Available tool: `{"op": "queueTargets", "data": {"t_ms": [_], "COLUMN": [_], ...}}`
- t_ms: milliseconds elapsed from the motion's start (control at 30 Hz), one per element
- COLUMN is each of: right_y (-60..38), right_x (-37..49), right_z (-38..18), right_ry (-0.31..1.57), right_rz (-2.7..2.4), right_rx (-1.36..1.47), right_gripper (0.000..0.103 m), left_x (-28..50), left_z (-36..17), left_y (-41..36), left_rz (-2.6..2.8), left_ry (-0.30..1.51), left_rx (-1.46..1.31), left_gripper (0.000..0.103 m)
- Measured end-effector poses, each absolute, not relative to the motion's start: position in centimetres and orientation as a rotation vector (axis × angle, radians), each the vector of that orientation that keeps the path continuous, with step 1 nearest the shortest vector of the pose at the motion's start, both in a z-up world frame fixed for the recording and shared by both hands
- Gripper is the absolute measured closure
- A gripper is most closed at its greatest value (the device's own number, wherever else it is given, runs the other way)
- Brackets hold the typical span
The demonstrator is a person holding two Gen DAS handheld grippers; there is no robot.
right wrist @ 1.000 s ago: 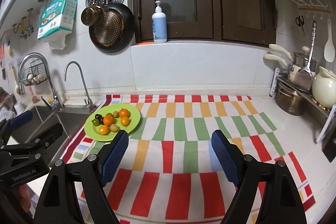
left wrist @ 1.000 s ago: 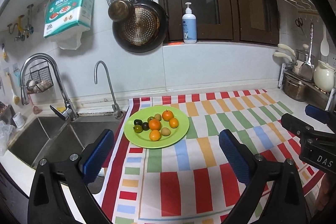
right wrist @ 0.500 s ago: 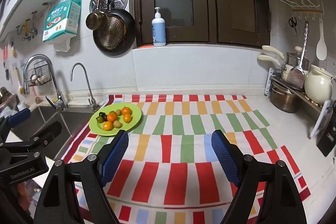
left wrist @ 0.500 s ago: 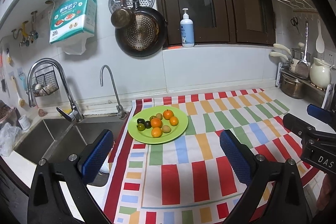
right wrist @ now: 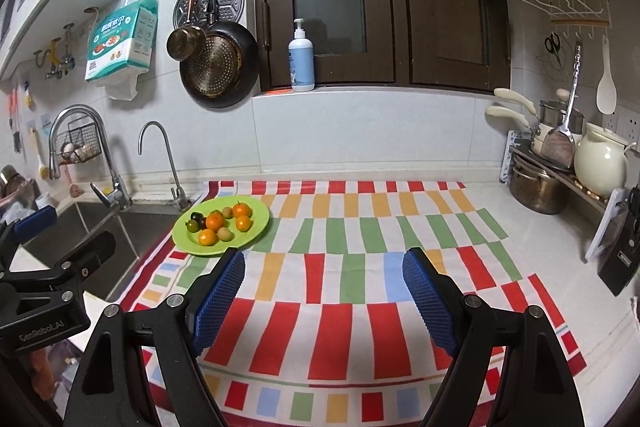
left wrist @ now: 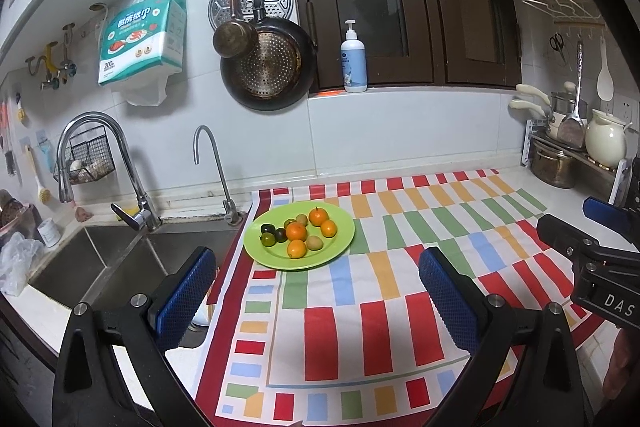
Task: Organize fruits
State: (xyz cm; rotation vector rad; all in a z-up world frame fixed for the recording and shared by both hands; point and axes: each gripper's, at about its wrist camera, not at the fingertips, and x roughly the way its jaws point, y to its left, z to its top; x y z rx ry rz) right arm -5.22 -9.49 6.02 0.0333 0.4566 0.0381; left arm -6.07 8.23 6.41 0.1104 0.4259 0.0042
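Note:
A green plate (left wrist: 340,241) sits on the striped cloth near the sink and holds several small fruits: oranges (left wrist: 296,230), dark green ones (left wrist: 267,238) and brownish kiwis (left wrist: 314,242). The plate also shows in the right wrist view (right wrist: 256,227), with the oranges (right wrist: 215,221) on it. My left gripper (left wrist: 316,291) is open and empty, hovering well in front of the plate. My right gripper (right wrist: 324,291) is open and empty, to the right of the plate above the cloth. Each gripper shows at the edge of the other's view.
A striped cloth (left wrist: 400,267) covers the counter. A steel sink (left wrist: 100,259) with two taps lies left of the plate. Pots, a cream jug (right wrist: 600,159) and a rack stand at the right. A soap bottle (right wrist: 301,61) stands on the sill; pans hang on the wall.
Both grippers have pulled back and risen from the counter, so the plate looks smaller and farther away. Both have stayed open.

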Motion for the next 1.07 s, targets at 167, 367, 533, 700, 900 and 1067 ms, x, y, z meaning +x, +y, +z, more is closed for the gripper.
{"op": "queueTargets", "data": {"t_ms": [167,367,533,700,900,1067], "right_y": [-9.75,-9.83,-9.88,-9.96,-10.03,-10.01], "right_x": [-5.87,-5.89,-5.94,-5.99,-5.94,-5.91], "right_z": [6.28,6.28,6.32,6.28,6.11,6.03], "right_ry": [0.451,0.453,0.455,0.458,0.464,0.466], "right_rz": [0.041,0.044,0.046,0.049,0.054,0.055], "right_rx": [0.035,0.035,0.035,0.039,0.038,0.037], "right_gripper": [0.021,0.021,0.021,0.021,0.021,0.021], "left_x": [-6.37,-6.69,-6.96,-6.87,-6.93,-6.49], "left_z": [6.31,6.22,6.13,6.15,5.83,5.85], "left_y": [8.2,8.16,8.06,8.07,7.86,7.76], "left_rz": [0.003,-0.002,-0.002,0.003,0.018,0.023], "left_ry": [0.425,0.428,0.429,0.428,0.435,0.441], "left_rx": [0.111,0.11,0.11,0.109,0.104,0.103], "left_gripper": [0.0,0.0,0.0,0.0,0.0,0.0]}}
